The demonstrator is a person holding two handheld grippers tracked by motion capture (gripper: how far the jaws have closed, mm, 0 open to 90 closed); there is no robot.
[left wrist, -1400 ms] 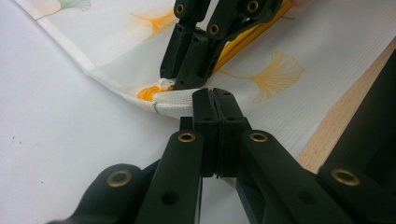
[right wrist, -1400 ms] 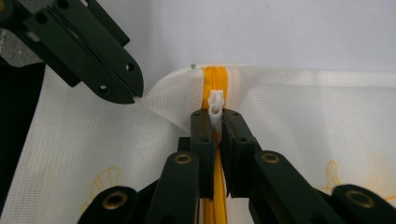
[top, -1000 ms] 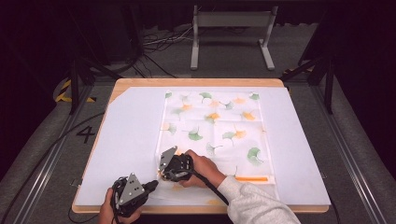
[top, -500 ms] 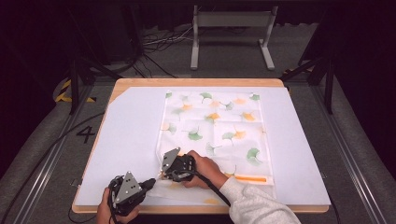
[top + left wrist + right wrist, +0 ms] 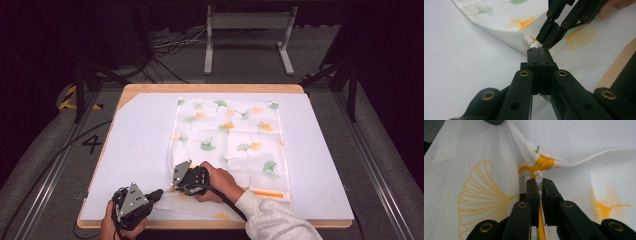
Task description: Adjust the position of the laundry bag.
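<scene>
You'd got the white mesh laundry bag with ginkgo-leaf print near the bench's front edge: left gripper clenched on its corner, right gripper pinching the white zipper pull. Zipping looked barely started.

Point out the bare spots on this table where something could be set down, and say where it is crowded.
Free: the white table cover left of the white mesh bag with green and orange ginkgo leaves, and the strip right of the bag. A narrow band lies beyond the bag's far edge. Crowded: the near edge, where the left gripper and right gripper pinch the bag's corner.
</scene>
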